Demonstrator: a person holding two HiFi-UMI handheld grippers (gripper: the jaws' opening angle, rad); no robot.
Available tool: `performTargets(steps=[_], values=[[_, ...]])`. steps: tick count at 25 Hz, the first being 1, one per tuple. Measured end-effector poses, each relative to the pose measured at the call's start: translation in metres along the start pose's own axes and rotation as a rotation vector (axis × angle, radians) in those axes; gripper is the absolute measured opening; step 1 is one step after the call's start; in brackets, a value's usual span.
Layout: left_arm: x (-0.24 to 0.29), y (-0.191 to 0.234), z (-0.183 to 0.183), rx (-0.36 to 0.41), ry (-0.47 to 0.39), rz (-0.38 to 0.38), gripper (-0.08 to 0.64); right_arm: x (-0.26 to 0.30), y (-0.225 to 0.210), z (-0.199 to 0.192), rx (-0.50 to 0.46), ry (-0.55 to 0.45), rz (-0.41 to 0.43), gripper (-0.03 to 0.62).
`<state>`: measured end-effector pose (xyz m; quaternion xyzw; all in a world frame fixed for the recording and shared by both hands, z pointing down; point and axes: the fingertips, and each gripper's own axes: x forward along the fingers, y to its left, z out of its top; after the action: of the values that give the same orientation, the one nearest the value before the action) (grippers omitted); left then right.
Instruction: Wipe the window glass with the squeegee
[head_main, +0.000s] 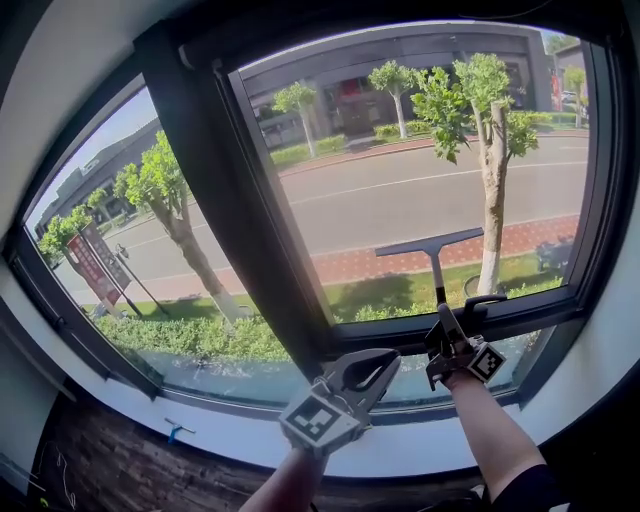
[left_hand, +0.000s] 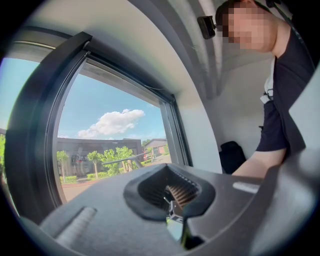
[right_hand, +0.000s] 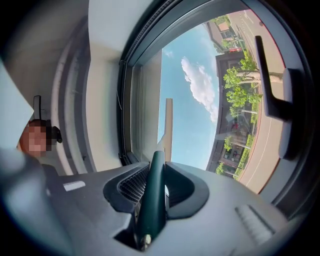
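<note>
A wide window (head_main: 330, 230) in a dark frame (head_main: 602, 150) is set in a white wall (head_main: 50, 90). A thick dark mullion (head_main: 220, 210) splits it into a left pane (head_main: 110, 140) and a right pane (head_main: 400, 190). A dark handle (head_main: 482, 300) sits at the bottom rail of the right pane. A white sill (head_main: 240, 432) runs below, with a dark, rough surface (head_main: 110, 475) under it, either wall or floor. Outside in bright sunlight are a road (head_main: 440, 195), a red-brick pavement (head_main: 350, 265), trees (head_main: 490, 130), a hedge (head_main: 190, 338), a red sign (head_main: 90, 265) and low buildings (head_main: 400, 60). The sky is blue with a white cloud (left_hand: 112, 122).
</note>
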<state>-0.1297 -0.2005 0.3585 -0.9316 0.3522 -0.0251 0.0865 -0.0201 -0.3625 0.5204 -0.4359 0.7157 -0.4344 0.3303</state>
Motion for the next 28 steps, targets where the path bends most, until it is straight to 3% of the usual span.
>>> performTargets(steps=[2,3,4,7,10,12,28], values=[[0.000,0.000,-0.001,0.002,0.000,0.001,0.003,0.008,0.078,0.002,0.014,-0.028,0.460,0.100],[0.000,0.000,-0.001,0.002,0.001,0.001,0.003,0.010,0.110,0.004,0.006,-0.044,0.645,0.100],[0.000,0.000,-0.002,0.002,0.003,0.001,0.003,0.011,0.123,0.005,-0.012,-0.054,0.733,0.100],[0.000,0.000,-0.004,0.002,0.009,0.000,0.003,0.015,0.077,0.002,-0.089,-0.057,0.656,0.100],[0.000,0.000,-0.005,0.000,0.011,-0.001,0.003,0.015,0.036,-0.010,0.070,-0.047,0.639,0.099],[0.000,-0.001,-0.006,-0.002,0.015,-0.003,0.003,0.014,0.020,-0.015,0.117,-0.042,0.619,0.100],[0.000,0.002,-0.022,-0.020,0.052,-0.003,0.003,-0.003,-0.039,-0.040,0.189,-0.023,0.511,0.099]])
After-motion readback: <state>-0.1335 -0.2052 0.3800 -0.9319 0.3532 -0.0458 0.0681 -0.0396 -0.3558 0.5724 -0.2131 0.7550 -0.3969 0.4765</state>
